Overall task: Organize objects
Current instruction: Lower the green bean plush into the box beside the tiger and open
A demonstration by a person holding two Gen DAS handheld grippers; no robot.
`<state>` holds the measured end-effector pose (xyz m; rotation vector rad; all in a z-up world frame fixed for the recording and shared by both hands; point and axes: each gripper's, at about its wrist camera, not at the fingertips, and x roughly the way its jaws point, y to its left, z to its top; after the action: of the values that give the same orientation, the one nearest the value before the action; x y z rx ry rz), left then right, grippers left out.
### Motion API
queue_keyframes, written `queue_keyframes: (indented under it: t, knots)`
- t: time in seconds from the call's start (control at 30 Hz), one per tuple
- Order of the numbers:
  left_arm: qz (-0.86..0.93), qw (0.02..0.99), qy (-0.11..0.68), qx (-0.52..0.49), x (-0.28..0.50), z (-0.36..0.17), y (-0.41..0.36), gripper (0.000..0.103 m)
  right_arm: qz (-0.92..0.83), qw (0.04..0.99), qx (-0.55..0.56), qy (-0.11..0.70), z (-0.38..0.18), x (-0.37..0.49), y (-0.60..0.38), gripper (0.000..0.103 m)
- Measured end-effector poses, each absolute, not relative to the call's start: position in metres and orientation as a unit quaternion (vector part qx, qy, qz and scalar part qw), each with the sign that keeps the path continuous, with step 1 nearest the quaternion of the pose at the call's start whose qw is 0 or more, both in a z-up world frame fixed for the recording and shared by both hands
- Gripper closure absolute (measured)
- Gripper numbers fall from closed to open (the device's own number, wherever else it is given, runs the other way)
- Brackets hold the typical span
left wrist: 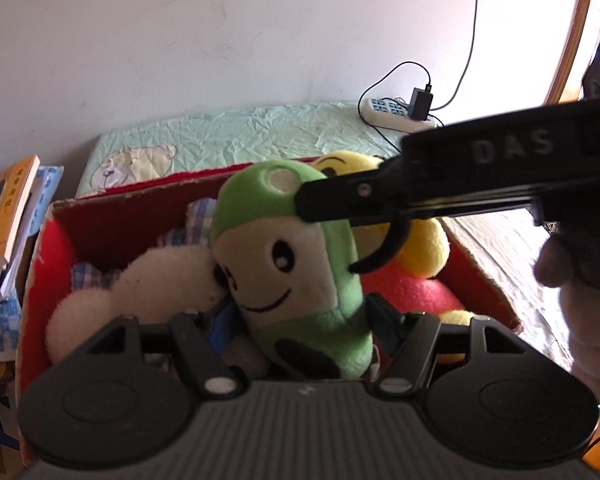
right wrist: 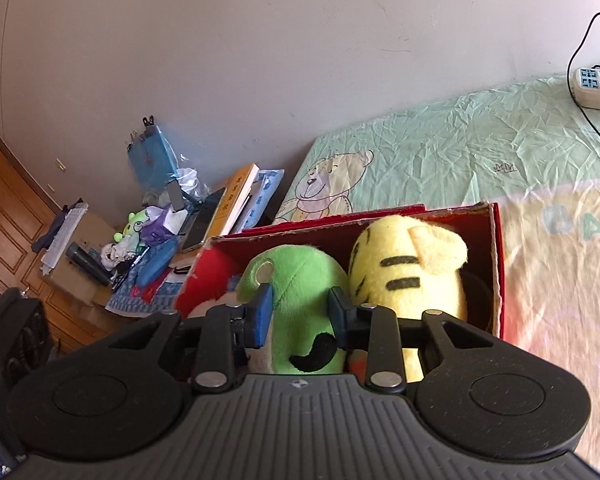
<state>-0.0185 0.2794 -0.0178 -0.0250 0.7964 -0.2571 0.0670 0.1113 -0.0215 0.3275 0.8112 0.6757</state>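
Right wrist view | right tongs (right wrist: 300, 312) pinching green plush toy (right wrist: 296, 280), long axis upright | red box (right wrist: 496, 264) below | left tongs (left wrist: 296, 320) gripping its lower end.

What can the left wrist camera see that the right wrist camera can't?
Only the left wrist view shows the green plush toy's smiling face, the fluffy white plush toy beside it, and the right gripper from outside. Only the right wrist view shows the brown wooden door and the cluttered side table. Both show the red cardboard box, the yellow striped plush toy, and the white power strip.
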Motion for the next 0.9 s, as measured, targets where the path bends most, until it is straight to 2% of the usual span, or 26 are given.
queue_keyframes:
  t: [0.4, 0.57, 0.7, 0.9]
  knots:
    - [-0.106, 0.909, 0.402, -0.007, -0.018, -0.03, 0.269, 0.032, 0.306, 0.851, 0.146, 0.4, -0.022, 0.057, 0.104, 0.069]
    - [-0.104, 0.911, 0.4, -0.005, -0.022, -0.017, 0.267, 0.024, 0.297, 0.861, 0.145, 0.385, -0.005, 0.043, 0.098, 0.068]
    - [-0.088, 0.919, 0.383, 0.005, -0.026, -0.006, 0.261, 0.011, 0.278, 0.873, 0.137, 0.377, -0.003, 0.033, 0.097, 0.066]
    - [-0.056, 0.917, 0.394, 0.019, -0.023, 0.004, 0.248, 0.011, 0.261, 0.879, 0.143, 0.372, -0.004, 0.024, 0.087, 0.061]
